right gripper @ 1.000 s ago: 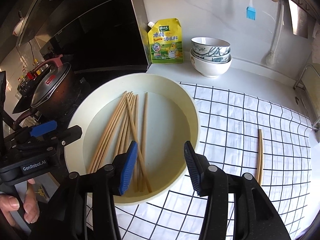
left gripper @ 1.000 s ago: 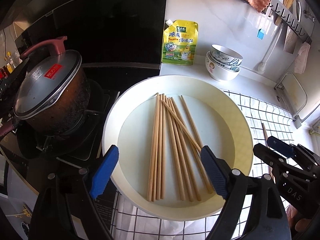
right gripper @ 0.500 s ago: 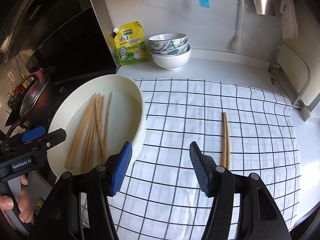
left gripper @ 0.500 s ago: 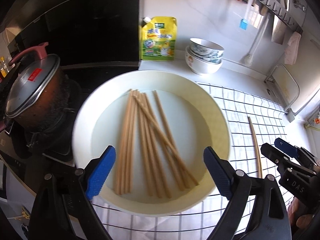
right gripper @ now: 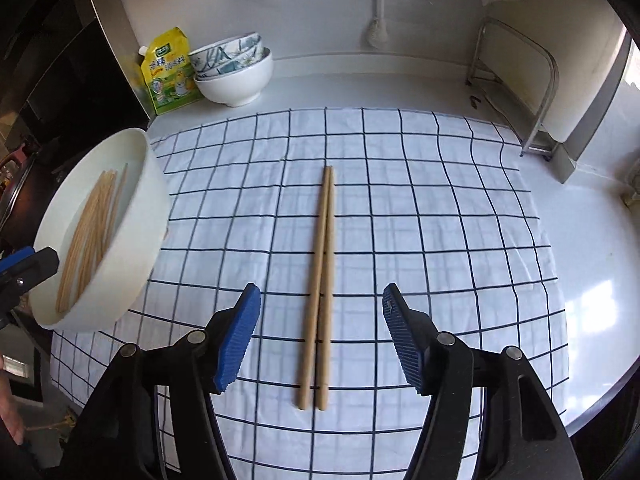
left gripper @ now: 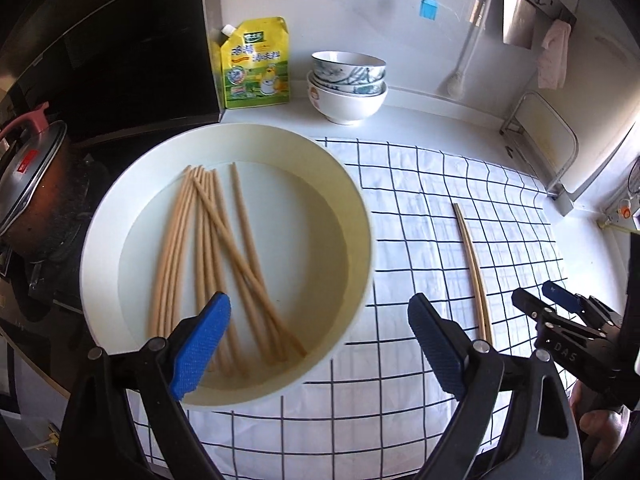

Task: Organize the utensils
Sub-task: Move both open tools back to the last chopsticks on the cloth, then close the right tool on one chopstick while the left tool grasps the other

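White stone makes up the bench (right gripper: 592, 264), and a checked cloth (right gripper: 420, 208) covers most of its middle. At the cloth's left edge sits a wide cream basin (left gripper: 352, 208) holding a loose heap of chopsticks (left gripper: 208, 248), some crossing others. One pair of chopsticks (right gripper: 322, 280) lies side by side, tips touching, in the middle of the cloth, well apart from the basin. So the sorting looks barely begun: one pair out, the heap waiting. The left gripper (left gripper: 316, 344) hangs over the basin's near rim, jaws wide apart and empty. The right gripper (right gripper: 320, 340) hovers over the laid pair's thick ends, its jaws having just been opening, nothing pinched between them.
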Demonstrator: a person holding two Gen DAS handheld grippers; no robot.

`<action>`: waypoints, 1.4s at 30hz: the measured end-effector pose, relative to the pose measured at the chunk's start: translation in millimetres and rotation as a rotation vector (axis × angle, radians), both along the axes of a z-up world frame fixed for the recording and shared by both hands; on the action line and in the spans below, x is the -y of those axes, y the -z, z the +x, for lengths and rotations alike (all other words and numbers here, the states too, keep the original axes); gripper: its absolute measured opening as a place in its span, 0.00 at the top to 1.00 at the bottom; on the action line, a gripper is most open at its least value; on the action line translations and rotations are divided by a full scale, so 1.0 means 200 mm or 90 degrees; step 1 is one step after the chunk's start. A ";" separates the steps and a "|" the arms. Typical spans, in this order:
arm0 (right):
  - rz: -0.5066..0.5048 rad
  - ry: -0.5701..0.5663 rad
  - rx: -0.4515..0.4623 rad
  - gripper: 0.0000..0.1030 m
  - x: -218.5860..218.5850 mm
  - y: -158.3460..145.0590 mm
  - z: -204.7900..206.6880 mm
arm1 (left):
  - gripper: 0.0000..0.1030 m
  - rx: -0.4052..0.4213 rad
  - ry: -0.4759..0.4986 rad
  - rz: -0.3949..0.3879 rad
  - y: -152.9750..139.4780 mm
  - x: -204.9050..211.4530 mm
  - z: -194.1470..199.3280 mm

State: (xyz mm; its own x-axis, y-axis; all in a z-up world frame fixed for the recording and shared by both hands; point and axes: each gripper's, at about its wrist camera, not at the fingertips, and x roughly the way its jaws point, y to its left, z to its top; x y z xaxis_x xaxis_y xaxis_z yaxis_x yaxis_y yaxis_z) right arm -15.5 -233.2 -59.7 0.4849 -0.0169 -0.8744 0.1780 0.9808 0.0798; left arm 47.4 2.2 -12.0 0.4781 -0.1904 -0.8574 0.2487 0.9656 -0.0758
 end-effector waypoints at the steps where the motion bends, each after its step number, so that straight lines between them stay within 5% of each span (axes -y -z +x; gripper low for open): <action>1: 0.000 0.002 -0.007 0.41 0.02 0.03 0.00 | 0.14 0.000 0.002 0.002 0.00 0.02 -0.01; 12: -0.013 0.004 -0.038 0.41 0.10 0.24 0.02 | 0.14 0.000 0.028 0.033 0.03 0.18 -0.09; 26: -0.046 -0.039 -0.022 0.41 0.06 0.33 0.00 | 0.14 -0.013 0.035 0.041 0.09 0.28 -0.14; 34: -0.064 -0.077 -0.017 0.92 0.06 0.34 0.02 | 0.14 -0.016 0.053 0.036 0.12 0.41 -0.17; 42: -0.045 -0.044 -0.015 0.94 0.28 0.34 -0.08 | 0.12 -0.019 0.083 0.006 0.25 0.66 -0.14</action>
